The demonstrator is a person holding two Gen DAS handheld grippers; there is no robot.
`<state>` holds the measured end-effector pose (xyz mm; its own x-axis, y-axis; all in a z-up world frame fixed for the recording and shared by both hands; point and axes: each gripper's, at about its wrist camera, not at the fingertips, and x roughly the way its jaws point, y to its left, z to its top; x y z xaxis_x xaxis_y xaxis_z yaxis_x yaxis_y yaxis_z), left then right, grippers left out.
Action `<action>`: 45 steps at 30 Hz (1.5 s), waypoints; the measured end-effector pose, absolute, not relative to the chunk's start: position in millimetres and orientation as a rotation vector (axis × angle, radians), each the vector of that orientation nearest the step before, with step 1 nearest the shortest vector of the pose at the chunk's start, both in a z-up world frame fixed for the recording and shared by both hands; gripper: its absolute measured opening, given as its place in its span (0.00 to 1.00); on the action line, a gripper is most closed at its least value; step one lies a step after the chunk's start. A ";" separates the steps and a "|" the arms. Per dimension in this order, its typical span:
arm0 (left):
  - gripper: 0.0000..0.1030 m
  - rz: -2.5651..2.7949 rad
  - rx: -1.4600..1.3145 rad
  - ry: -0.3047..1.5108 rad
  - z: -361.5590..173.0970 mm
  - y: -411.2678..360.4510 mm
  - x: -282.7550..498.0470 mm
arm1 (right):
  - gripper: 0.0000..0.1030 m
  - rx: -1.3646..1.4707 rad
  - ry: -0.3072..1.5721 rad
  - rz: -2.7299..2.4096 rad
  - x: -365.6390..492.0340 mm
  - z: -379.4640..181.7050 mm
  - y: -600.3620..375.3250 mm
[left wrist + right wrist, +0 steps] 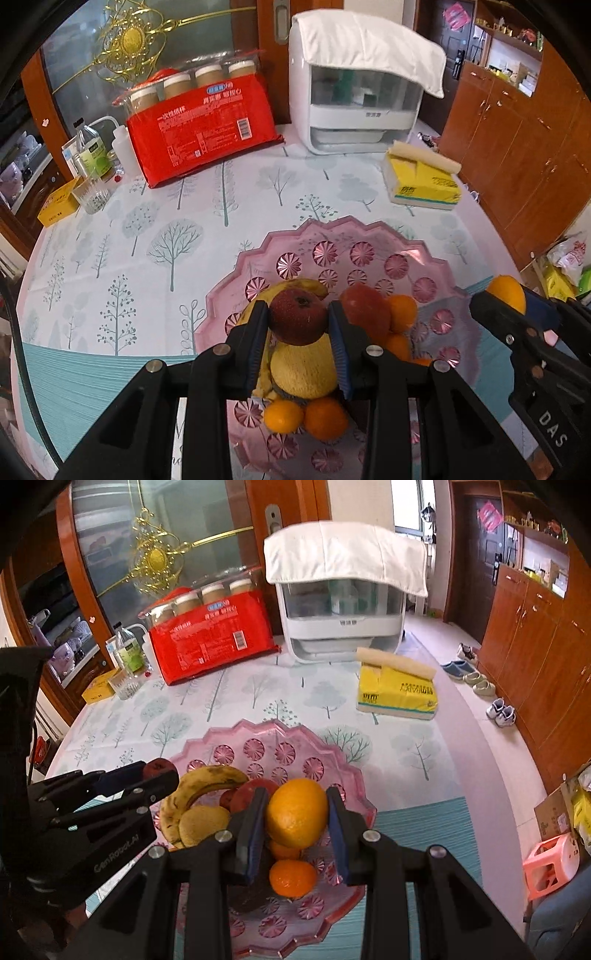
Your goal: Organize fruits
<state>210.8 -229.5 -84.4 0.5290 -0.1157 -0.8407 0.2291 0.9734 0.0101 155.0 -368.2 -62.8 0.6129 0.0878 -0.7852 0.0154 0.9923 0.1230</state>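
Note:
My left gripper (298,317) is shut on a red apple (297,315), held above a pink scalloped fruit plate (369,236). My right gripper (297,814) is shut on a large orange (296,813) over the same plate (266,727). Under them lie a spotted banana (207,779), a yellow pear-like fruit (303,369), another red apple (364,304) and several small oranges (293,878). In the left wrist view the right gripper (517,306) shows at the right with its orange (506,293). In the right wrist view the left gripper (147,775) shows at the left with its apple (159,767).
The table has a tree-print cloth (155,236). At the back stand a red pack of paper cups (203,133), a white appliance under a cloth (354,96), a yellow tissue pack (421,181), a glass (90,194), bottles (88,151) and a yellow box (59,203). Shoes (480,686) and a pink stool (552,864) are on the floor at the right.

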 end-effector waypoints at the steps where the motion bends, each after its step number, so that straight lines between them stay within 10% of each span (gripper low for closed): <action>1: 0.30 -0.203 0.127 1.001 -89.2 -230.7 214.3 | 0.31 0.121 0.917 0.042 156.2 -65.9 -368.0; 28: 0.31 -0.184 0.145 1.073 -121.2 -226.3 215.7 | 0.32 0.129 1.015 0.045 166.9 -97.0 -357.5; 30: 0.37 -0.176 0.142 1.073 -121.1 -224.1 214.3 | 0.33 0.119 1.020 0.038 166.6 -97.7 -356.4; 33: 0.74 -0.144 0.150 1.055 -118.2 -219.9 209.9 | 0.46 0.107 1.006 0.036 163.2 -95.8 -354.6; 45: 0.79 -0.111 0.141 1.018 -99.6 -203.2 190.0 | 0.56 0.102 0.961 0.040 147.9 -81.1 -348.1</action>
<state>190.0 -203.2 -99.6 0.5209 -0.0264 -0.8532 0.1574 0.9853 0.0657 147.9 -348.1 -81.1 0.5726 0.0790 -0.8160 0.0112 0.9945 0.1041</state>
